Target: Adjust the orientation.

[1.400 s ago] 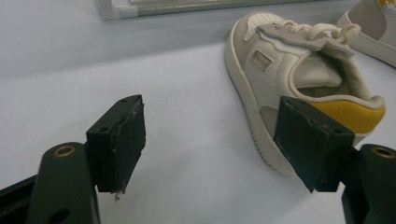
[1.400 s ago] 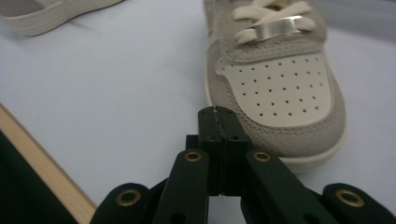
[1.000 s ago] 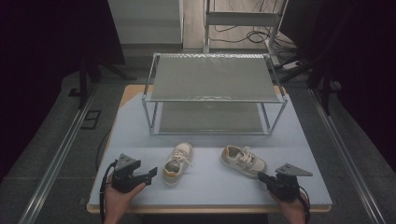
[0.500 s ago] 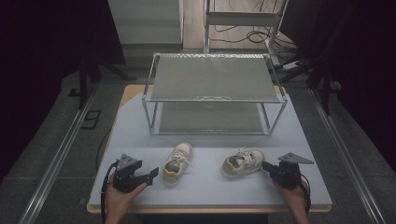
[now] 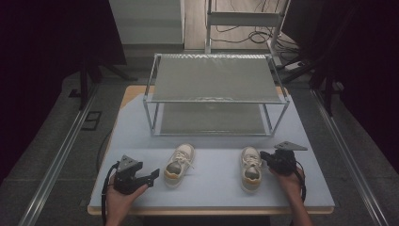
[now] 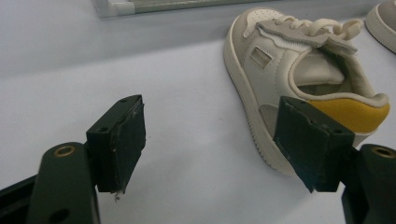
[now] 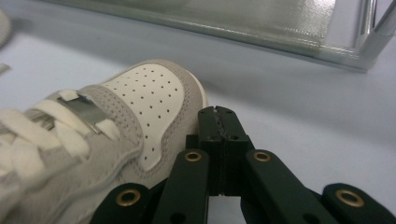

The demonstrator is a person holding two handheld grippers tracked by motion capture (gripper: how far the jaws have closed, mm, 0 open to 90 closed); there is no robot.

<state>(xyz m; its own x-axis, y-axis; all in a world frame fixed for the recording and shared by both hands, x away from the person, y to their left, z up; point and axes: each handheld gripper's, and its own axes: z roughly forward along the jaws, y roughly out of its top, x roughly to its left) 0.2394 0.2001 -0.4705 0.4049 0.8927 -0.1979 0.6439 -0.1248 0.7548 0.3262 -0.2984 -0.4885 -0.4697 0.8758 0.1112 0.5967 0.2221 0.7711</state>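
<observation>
Right gripper (image 5: 264,157), jaws clenched on nothing, is pressed against right shoe (image 5: 250,166); nudges are best kept gentle, toe squared toward rack (image 5: 215,96).

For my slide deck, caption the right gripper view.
Shut right claw against the toe of a white sneaker, before a metal rack.

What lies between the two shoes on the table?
Nothing: between the left shoe and the right shoe, the high view shows bare blue table.
</observation>
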